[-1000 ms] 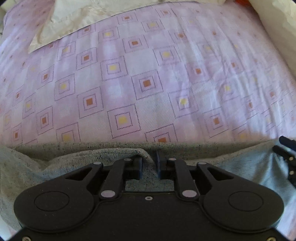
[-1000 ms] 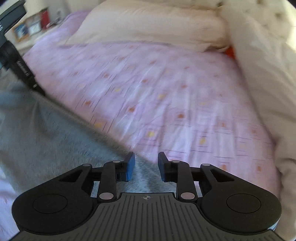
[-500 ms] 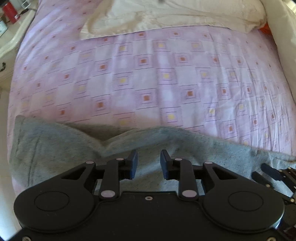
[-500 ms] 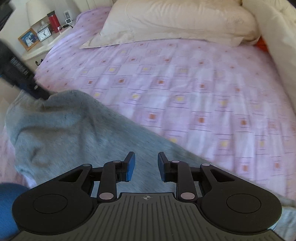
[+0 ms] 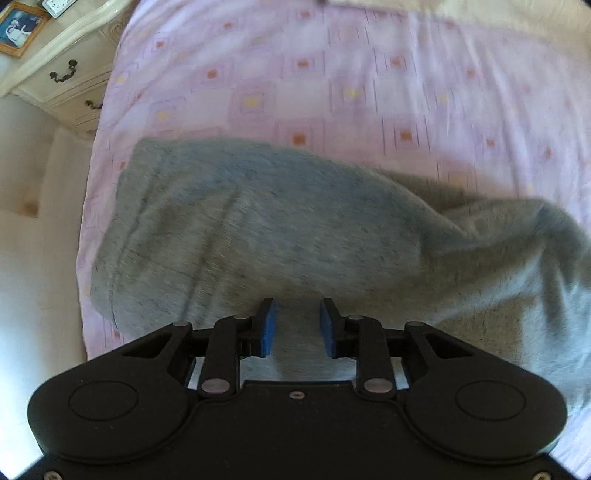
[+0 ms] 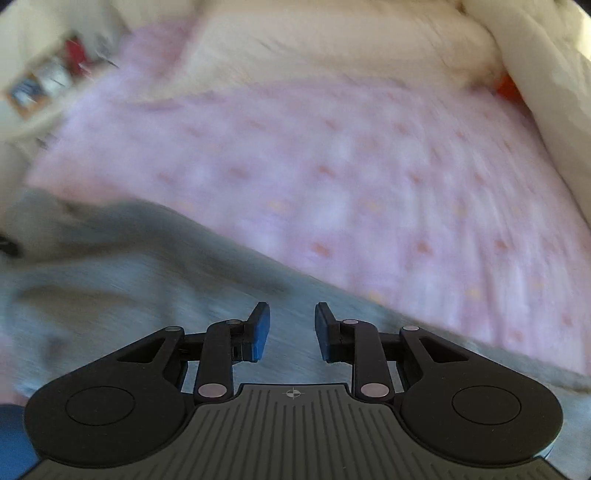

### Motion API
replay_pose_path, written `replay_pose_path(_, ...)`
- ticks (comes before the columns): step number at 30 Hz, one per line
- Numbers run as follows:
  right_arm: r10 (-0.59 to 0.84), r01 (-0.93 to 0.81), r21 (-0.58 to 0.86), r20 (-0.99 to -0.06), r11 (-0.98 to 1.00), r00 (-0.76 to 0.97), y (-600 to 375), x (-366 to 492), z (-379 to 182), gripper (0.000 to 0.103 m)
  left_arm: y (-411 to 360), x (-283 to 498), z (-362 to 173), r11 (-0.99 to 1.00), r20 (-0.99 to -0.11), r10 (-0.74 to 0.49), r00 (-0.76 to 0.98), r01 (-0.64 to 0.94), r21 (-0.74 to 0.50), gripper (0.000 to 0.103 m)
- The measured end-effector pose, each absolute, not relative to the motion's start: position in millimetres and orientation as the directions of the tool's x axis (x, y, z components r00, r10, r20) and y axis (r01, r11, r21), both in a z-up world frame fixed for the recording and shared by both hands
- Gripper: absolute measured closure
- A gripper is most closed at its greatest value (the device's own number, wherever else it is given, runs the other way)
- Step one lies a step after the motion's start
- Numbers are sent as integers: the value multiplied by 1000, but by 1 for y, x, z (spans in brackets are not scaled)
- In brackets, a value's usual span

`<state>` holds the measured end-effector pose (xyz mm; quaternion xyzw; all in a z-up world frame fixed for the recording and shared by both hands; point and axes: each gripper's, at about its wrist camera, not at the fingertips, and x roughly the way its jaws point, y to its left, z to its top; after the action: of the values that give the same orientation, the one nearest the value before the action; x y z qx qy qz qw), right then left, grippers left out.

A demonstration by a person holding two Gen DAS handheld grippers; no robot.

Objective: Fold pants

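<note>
The grey pants [image 5: 258, 229] lie bunched and creased on the pink patterned bedsheet [image 5: 369, 92], close to the bed's left edge. My left gripper [image 5: 296, 314] hangs over them pointing down, open, with its blue pads apart and no cloth pinched. In the blurred right wrist view the pants [image 6: 129, 280] fill the lower left. My right gripper [image 6: 291, 317] is above their near part, open, with nothing between its fingers.
A cream nightstand [image 5: 55, 74] with a picture frame [image 5: 18, 29] stands left of the bed, with pale floor [image 5: 33, 258] below it. A pillow [image 6: 332, 48] lies at the bed's head and a white duvet [image 6: 546, 74] along the right side.
My left gripper let go of the pants' edge, opened, and moved left toward the bed's edge. The right gripper stayed open and shifted over the pants.
</note>
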<state>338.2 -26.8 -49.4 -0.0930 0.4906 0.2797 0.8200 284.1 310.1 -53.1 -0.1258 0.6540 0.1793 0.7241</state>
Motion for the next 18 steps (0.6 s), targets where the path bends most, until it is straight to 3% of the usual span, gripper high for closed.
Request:
replay_pose_path(4, 547, -683, 183, -753, 707, 365, 14, 308, -35, 76, 333, 280, -41, 919, -964, 178, 197, -384, 91, 60)
replay_pose_path(6, 597, -740, 174, -720, 650, 355, 41, 298, -34, 76, 347, 277, -40, 915, -945, 211, 248, -390, 102, 51)
replay_pose_path(10, 666, -830, 113, -659, 547, 349, 96, 284, -37, 76, 380, 261, -64, 882, -934, 262, 242, -453, 130, 48)
replay_pose_path(15, 660, -883, 46, -682, 467, 314, 147, 288, -47, 76, 381, 222, -79, 893, -928, 277, 249, -422, 153, 40)
replay_pose_path(18, 633, -888, 46, -718, 458, 289, 170, 285, -54, 76, 387, 200, -76, 884, -927, 242, 288, -459, 88, 39)
